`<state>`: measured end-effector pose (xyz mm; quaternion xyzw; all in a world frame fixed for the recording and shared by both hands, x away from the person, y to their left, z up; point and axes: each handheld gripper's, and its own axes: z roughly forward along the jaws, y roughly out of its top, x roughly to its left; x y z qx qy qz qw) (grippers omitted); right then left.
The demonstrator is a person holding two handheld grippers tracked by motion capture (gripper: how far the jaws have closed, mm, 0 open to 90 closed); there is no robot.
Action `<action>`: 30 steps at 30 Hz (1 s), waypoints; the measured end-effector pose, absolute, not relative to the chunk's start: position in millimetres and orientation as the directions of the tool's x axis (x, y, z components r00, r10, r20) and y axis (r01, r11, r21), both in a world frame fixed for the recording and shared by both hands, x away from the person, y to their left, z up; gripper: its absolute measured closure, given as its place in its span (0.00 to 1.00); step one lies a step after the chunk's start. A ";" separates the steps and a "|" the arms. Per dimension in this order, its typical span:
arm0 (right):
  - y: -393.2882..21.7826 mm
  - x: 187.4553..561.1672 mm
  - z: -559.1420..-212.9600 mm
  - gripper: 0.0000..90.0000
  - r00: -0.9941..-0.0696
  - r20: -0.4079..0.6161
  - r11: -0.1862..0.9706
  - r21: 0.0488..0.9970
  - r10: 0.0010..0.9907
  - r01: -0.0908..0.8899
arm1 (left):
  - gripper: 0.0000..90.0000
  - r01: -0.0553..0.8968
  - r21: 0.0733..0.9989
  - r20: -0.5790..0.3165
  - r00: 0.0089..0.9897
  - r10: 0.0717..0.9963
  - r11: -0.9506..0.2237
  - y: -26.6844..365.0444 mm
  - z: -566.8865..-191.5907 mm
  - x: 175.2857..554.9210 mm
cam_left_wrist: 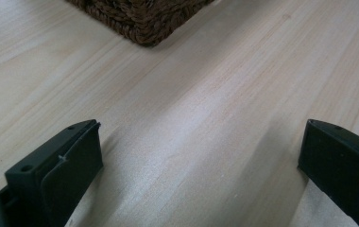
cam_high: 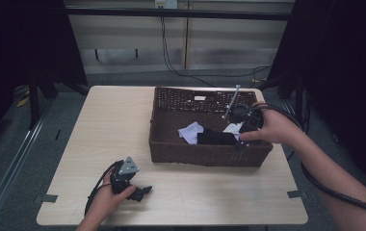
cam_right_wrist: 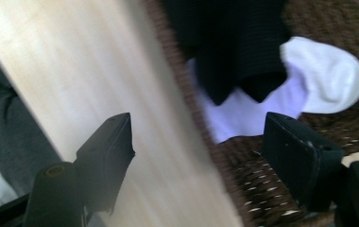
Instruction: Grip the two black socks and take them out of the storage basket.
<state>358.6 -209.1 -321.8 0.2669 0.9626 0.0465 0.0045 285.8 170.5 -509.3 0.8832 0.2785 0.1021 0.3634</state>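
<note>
A brown wicker basket (cam_high: pixel 171 150) stands on the right half of the wooden table (cam_high: pixel 109 125). A black cloth (cam_high: pixel 215 138), a pale lavender cloth (cam_high: pixel 189 132) and a white sock (cam_high: pixel 232 128) lie inside it. A hand holds my right gripper (cam_high: pixel 242 131) above the basket's right side. In the right gripper view my right gripper (cam_right_wrist: pixel 196 127) is open with nothing between its jaws; beyond them lie the black cloth (cam_right_wrist: pixel 234 42), the white sock (cam_right_wrist: pixel 331 78) and the basket's rim (cam_right_wrist: pixel 258 184). My left gripper (cam_high: pixel 143 190) rests low on the table's front left, and it (cam_left_wrist: pixel 201 127) stands open over bare wood.
The basket's near corner (cam_left_wrist: pixel 140 19) shows ahead of the left gripper. A thin metal rod (cam_high: pixel 231 102) slants up over the basket's back right. Cables (cam_high: pixel 171 62) hang against the wall behind, and dark curtains flank the table. Tape marks (cam_high: pixel 48 198) sit at the table's front edges.
</note>
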 end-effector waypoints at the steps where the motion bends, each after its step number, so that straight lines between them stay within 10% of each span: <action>1: -209.3 364.4 -322.5 0.28 -0.851 0.013 0.846 0.091 0.526 0.525 | 0.00 0.417 0.699 -0.022 0.824 0.566 -0.581 170.5 -509.3 285.8; 20: -193.7 423.2 -395.2 0.22 -0.798 -0.008 0.798 -0.004 0.603 0.603 | 0.00 0.417 0.699 -0.024 0.825 0.565 -0.580 170.5 -509.3 285.9; 30: -187.9 431.2 -410.6 0.91 -0.790 0.093 0.795 -0.031 0.606 0.606 | 0.00 0.418 0.699 -0.023 0.824 0.566 -0.581 170.5 -509.3 285.8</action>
